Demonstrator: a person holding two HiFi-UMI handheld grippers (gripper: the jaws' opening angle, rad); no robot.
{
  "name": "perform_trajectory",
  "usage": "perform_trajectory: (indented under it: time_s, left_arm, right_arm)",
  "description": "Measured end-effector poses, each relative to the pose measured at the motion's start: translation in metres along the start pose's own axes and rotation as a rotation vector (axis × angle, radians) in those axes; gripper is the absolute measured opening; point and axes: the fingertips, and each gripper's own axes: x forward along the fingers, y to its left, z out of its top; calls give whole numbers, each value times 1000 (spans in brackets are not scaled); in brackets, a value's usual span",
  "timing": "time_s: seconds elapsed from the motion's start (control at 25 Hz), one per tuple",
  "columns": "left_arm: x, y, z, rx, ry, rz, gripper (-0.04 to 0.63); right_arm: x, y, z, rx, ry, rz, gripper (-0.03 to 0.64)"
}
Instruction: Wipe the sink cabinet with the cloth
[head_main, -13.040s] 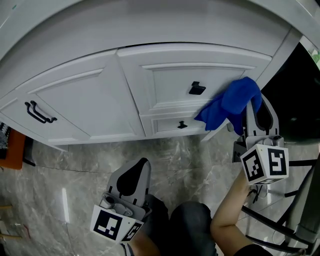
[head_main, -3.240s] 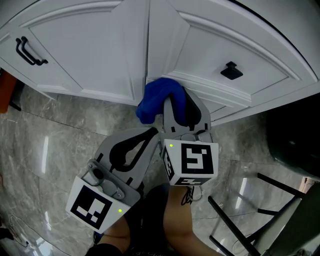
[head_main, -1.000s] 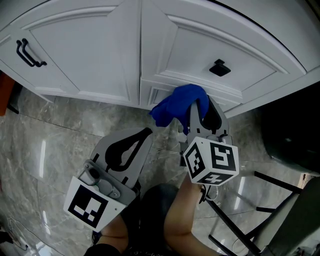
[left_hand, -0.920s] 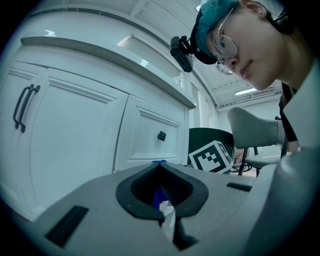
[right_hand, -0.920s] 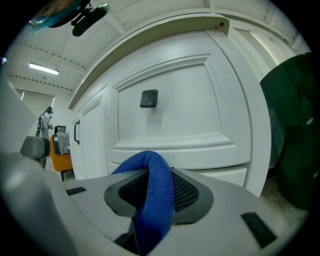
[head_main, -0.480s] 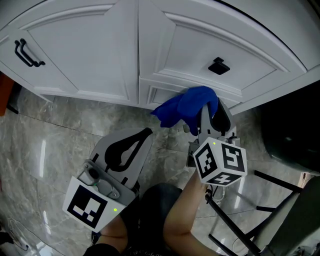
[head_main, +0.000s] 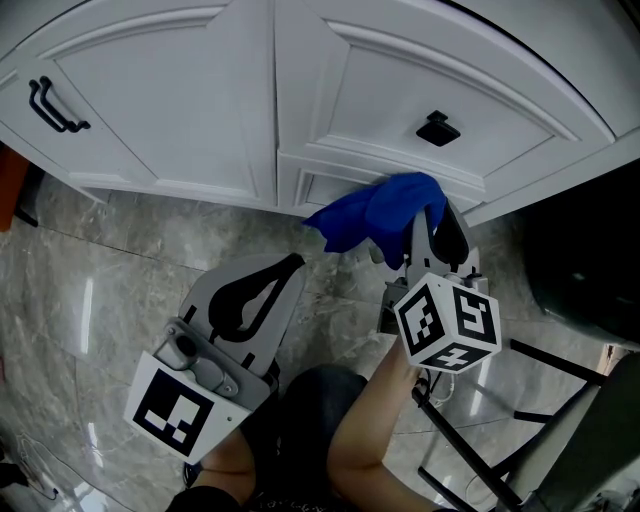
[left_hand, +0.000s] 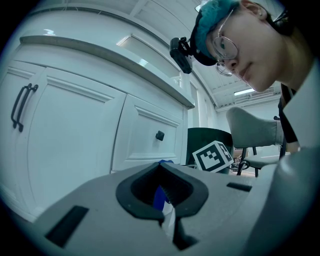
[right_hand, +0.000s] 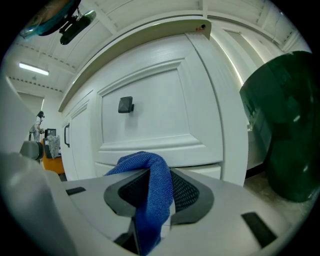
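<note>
Grey marbled floor (head_main: 120, 270) runs up to the foot of the white sink cabinet (head_main: 200, 110), whose two panelled fronts fill the top of the head view: one with a black bar handle (head_main: 52, 105), the other with a square black knob (head_main: 437, 129). The blue cloth (head_main: 375, 215) is bunched against the low moulding under the knobbed front, touching it just below and left of the knob. The right hand-held gripper (head_main: 432, 235) has its jaws pinched on a fold of that cloth, and in its own view the fabric hangs down between the dark pads while the rest humps forward toward the panel.

A second ago the cloth sat closer to the seam between the two fronts; a few seconds back it was right on that seam. It has since slid rightward along the bottom rail, so the stroke looks to be travelling toward the cabinet's right edge, beside a dark green shape (right_hand: 285, 130). I'd judge the wiping to be mid-pass, with the wide panels above not yet touched in this sweep.

The left hand-held gripper (head_main: 285, 270) hangs back over the floor, jaws pressed together on nothing, well clear of the cabinet
</note>
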Motion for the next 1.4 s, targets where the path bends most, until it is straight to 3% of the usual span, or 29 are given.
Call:
perform_trajectory:
  time_s: [0.12,0.24,0.48,1.4]
  left_arm:
    - [0,0,0,-1,2,1,5]
    - [0,1,0,-1,0,5,5]
    - [2,-2,-1,2,4,-5,5]
    - [7,4,-5,4,17,5,5]
  right_arm:
    - [-3,-9,3,-7,-9,-42,127]
    - [-12,-29,7,-30,-27,-143,127]
    - [-26,-68,6,17,-73,-268,126]
    - [-29,-94,4,40,-133,-352,126]
